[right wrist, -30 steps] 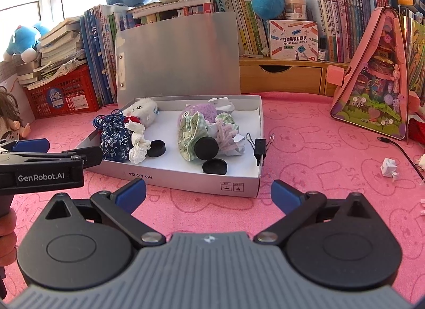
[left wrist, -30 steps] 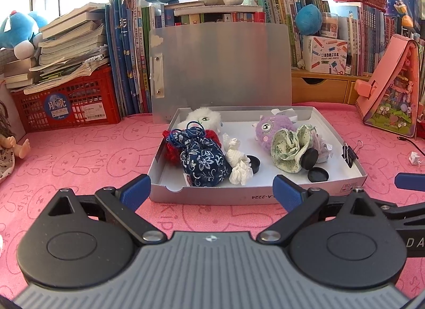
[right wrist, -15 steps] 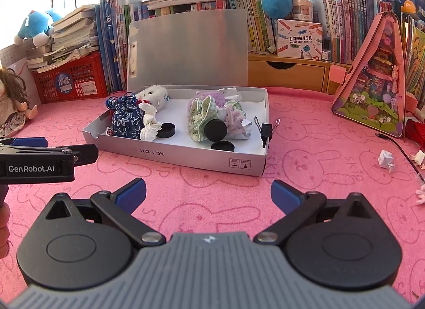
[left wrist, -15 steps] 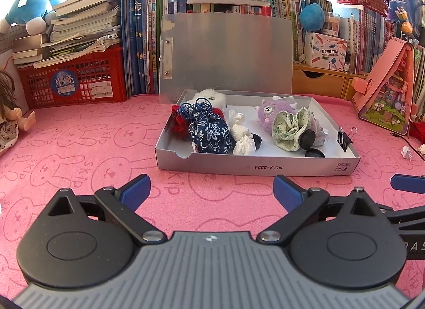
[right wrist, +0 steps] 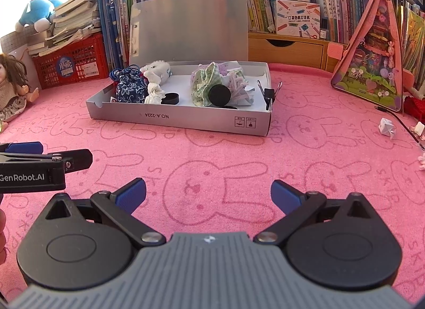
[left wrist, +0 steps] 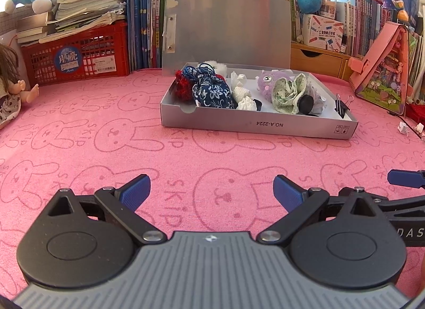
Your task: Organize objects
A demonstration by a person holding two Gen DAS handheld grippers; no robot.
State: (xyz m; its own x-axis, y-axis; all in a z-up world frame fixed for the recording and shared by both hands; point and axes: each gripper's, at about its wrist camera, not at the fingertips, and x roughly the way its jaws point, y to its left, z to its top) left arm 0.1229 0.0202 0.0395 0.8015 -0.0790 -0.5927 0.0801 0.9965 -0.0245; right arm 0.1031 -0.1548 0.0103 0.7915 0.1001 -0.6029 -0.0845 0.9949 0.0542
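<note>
1. Cloth [left wrist: 79, 133]: pink, darker pink rabbit outlines.
2. Box [left wrist: 255, 124]: grey-silver, black print.
3. Pouch [left wrist: 212, 93], box's 9 o'clock end: navy, white floral.
4. Crate [left wrist: 79, 56], 10 o'clock: red.
5. Binder clip [right wrist: 269, 95], box's 3 o'clock rim: black.

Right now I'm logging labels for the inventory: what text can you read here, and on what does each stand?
"NO.A-2224", printed upside down, on the grey box's front wall.
"GenRobot.AI" on the left tongs' body.
"SKIP" on the pink rabbit cloth.
"POCKET LABEL PRINTER" on the white carton.
"Moon" on the red crate's round sticker.
Book spines and the crate's white label: too small to read.
</note>
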